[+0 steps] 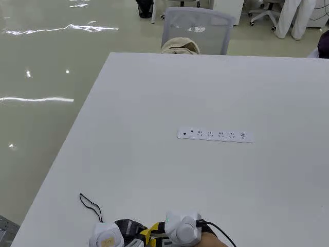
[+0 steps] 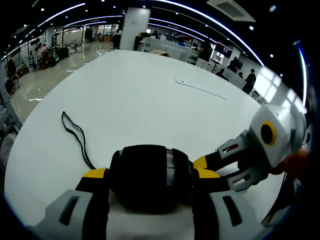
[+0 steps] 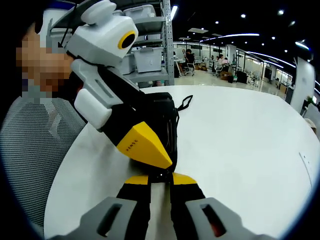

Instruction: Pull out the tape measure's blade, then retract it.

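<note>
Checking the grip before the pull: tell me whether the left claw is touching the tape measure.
Touching. In the left gripper view the left claw has both yellow pads pressed against the black tape measure, no gap on either side.

Black tape measure (image 2: 147, 165), clamped in left hand-held gripper (image 2: 150, 172), thin black strap (image 2: 75, 135) looped on white table (image 2: 150, 90)

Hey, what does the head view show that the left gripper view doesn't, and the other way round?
Head view: a grey mesh chair at the far edge of the table, and separate sockets on the power strip. Left gripper view: the left gripper with a jaw on each side of the black tape measure, plus ceiling lights. Both: the white table, the power strip and the looped black strap.
</note>
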A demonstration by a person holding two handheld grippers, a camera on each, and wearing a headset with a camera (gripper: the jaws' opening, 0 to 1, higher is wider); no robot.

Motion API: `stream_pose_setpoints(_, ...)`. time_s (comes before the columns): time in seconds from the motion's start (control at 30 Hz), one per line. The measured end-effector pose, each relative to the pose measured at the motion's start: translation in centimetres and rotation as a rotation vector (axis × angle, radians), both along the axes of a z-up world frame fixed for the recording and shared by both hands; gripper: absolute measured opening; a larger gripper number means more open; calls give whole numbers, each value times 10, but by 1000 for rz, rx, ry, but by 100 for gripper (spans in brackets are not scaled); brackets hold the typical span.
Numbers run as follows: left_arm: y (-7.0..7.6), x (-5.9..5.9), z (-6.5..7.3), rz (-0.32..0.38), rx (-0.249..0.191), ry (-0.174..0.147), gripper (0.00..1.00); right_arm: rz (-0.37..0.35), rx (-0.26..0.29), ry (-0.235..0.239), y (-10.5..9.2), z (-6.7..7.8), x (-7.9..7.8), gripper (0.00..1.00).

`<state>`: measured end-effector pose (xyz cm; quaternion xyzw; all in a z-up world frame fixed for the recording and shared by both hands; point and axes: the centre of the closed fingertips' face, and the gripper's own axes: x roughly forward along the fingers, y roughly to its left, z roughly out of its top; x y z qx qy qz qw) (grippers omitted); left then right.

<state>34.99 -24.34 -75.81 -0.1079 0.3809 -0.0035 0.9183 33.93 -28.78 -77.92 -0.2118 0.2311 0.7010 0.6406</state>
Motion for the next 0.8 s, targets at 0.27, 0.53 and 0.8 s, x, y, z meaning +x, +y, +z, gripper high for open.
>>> stream_pose_setpoints(0.27,0,0,0,7,-4,-3,65,-13,-16,6,0,0,0,14)
stream_pose_setpoints(0.53,0,-2,1,3,-10,1,64,0,-20,-22,0,1,1,14)
stream_pose_setpoints(0.8,-1,-4,1,-16,2,4,64,-14,-28,-25,0,0,2,15)
